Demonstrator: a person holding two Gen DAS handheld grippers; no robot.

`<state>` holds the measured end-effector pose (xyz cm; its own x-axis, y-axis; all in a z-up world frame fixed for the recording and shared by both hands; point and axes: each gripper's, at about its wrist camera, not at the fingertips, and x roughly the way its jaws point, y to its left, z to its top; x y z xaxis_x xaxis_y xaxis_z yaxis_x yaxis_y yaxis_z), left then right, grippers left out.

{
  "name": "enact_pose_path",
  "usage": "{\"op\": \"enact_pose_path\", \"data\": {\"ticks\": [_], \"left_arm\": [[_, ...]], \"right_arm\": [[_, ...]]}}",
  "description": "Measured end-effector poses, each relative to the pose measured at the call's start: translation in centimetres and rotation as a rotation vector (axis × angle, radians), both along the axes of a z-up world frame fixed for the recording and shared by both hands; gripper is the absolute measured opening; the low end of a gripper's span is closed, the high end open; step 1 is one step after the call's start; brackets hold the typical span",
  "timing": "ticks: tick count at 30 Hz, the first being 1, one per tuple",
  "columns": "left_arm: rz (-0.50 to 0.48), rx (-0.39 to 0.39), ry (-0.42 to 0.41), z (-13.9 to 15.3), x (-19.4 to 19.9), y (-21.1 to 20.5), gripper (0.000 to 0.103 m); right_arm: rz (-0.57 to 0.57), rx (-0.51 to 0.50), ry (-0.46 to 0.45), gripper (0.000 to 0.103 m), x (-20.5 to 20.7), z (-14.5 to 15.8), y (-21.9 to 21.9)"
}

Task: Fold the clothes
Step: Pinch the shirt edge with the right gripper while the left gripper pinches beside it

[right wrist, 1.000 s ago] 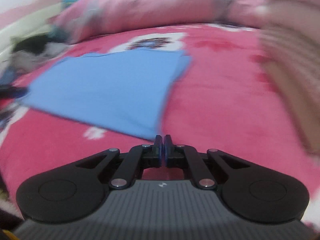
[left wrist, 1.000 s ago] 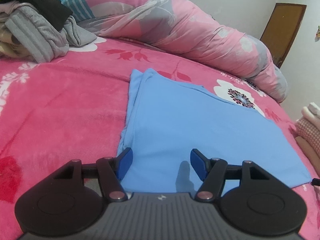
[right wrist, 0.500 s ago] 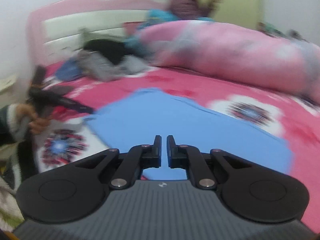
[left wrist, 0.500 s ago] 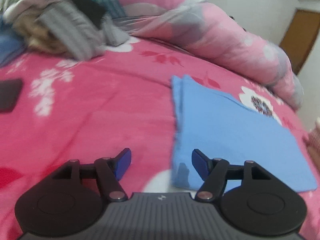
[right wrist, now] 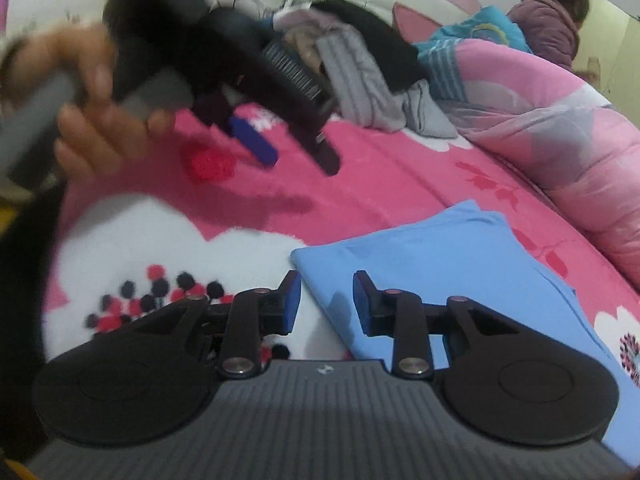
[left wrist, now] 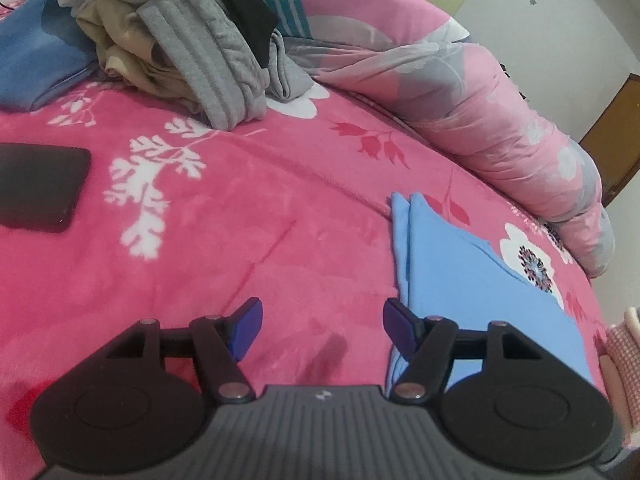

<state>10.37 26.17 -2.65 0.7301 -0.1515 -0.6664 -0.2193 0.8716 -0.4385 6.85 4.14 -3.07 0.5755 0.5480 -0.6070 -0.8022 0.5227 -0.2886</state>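
A folded light-blue garment (left wrist: 472, 280) lies flat on the pink bedspread (left wrist: 248, 216); in the right wrist view the blue garment (right wrist: 452, 264) fills the lower right. My left gripper (left wrist: 322, 326) hovers open over bare bedspread just left of the garment's near corner, nothing between its pads. My right gripper (right wrist: 326, 304) hangs above the garment's near-left corner; its jaws are opening with nothing gripped. The left gripper (right wrist: 296, 152), held by a hand (right wrist: 92, 132), shows blurred at upper left in the right wrist view.
A heap of unfolded clothes (left wrist: 188, 44) lies at the head of the bed. A rolled pink quilt (left wrist: 480, 92) runs along the far side. A dark flat object (left wrist: 36, 184) lies at the left. Pale folded clothes (left wrist: 624, 360) sit at the right edge. A person (right wrist: 556, 24) sits behind the quilt.
The left gripper slid left off the blue garment onto bare bedspread. The right gripper swung across the bed to the garment's other end, and its shut jaws parted.
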Motion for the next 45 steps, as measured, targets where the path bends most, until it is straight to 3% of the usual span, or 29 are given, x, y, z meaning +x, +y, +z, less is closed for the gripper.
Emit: {"op": "enact_pose_path", "data": {"ticks": [3,6,9,10,14,22,28,37,39,41,45], "left_arm": [[-0.022,-0.009,-0.007,0.0,0.7,-0.1,0.068],[-0.048,-0.019,-0.021,0.1,1.4,-0.3,0.068],[-0.08,-0.052,-0.028,0.1,2.3,-0.6,0.068],[-0.092,-0.071,-0.028,0.0,2.7,-0.7,0.068],[-0.159,-0.227,-0.021,-0.4,4.8,-0.9,0.068],[-0.296,-0.214,0.059,-1.3,10.8,-3.3,0.067],[-0.322,-0.222,0.115,-3.1,14.5,-3.7,0.053],[-0.336,-0.217,0.093,-3.6,18.3,-3.9,0.042],[-0.333,-0.228,0.088,-3.8,18.9,-3.8,0.036],[-0.322,-0.245,0.089,-4.2,19.6,-3.7,0.022],[-0.308,-0.276,0.084,-4.7,20.5,-3.6,0.015]], "right_arm": [[0.011,-0.058,-0.043,0.027,-0.2,-1.3,1.5],[-0.006,-0.036,-0.041,0.025,0.4,-1.4,1.8],[-0.038,0.017,0.005,0.006,1.5,-1.2,1.7],[-0.052,0.038,0.015,0.004,1.7,-1.1,1.4],[-0.107,0.126,0.036,0.003,1.9,-0.3,0.2],[-0.139,0.22,0.025,0.002,1.7,1.5,-1.1],[-0.14,0.235,0.014,0.002,1.6,2.1,-1.5],[-0.158,0.272,0.037,0.002,2.0,2.5,-2.0],[-0.161,0.281,0.044,0.002,2.0,2.5,-2.1],[-0.162,0.286,0.049,0.002,2.0,2.5,-2.2],[-0.162,0.295,0.05,0.002,1.9,2.5,-2.4]]}}
